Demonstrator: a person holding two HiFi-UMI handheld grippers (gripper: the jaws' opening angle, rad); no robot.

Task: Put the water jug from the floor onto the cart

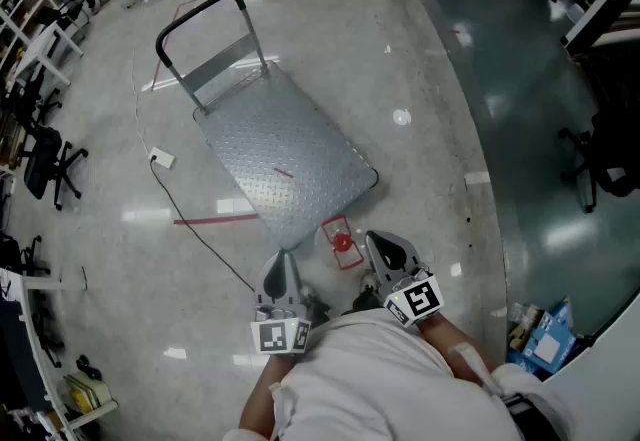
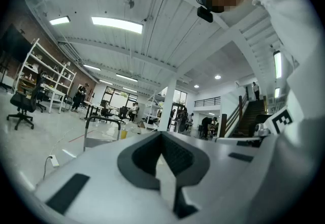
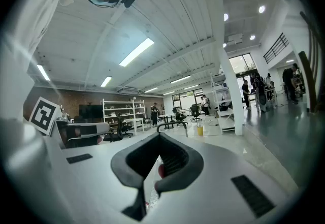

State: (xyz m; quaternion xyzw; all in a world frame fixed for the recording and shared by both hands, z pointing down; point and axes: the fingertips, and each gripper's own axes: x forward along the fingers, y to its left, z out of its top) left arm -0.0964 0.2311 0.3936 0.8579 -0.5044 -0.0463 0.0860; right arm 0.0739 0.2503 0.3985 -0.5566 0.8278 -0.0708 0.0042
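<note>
Head view, looking steeply down: a flat metal cart (image 1: 285,154) with a looped push handle (image 1: 200,14) stood on a polished grey floor. The water jug (image 1: 338,244), clear with a red cap (image 1: 343,242), sat on the floor just beside the cart's near edge, not on its deck. The left gripper (image 1: 282,274) and right gripper (image 1: 388,254) were held out low from the person's white sleeves. The jug was between them and a little ahead, nearer the right one, and neither gripper touched it. A thin cable (image 1: 190,219) and a strip of red tape (image 1: 215,220) lay on the floor to the cart's left.

Left gripper view: the left gripper (image 2: 163,159) pointed level across the room. Its jaws were together with nothing between them. The cart's handle (image 2: 104,121) showed beyond, and the jug could not be seen here.

Right gripper view: the right gripper (image 3: 160,159) also pointed level, jaws closed on nothing. The jug's red cap (image 3: 161,170) showed through the slot between them, close below and ahead. The cart's handle (image 3: 172,125) stood farther off.

Judged from this, the task was at its approach stage and the lift had not begun. The next move would likely call for spreading both sets of jaws, lowering them to the jug, and gripping it at the neck or from both sides. The jug could then be raised over the cart's edge onto the deck.
</note>
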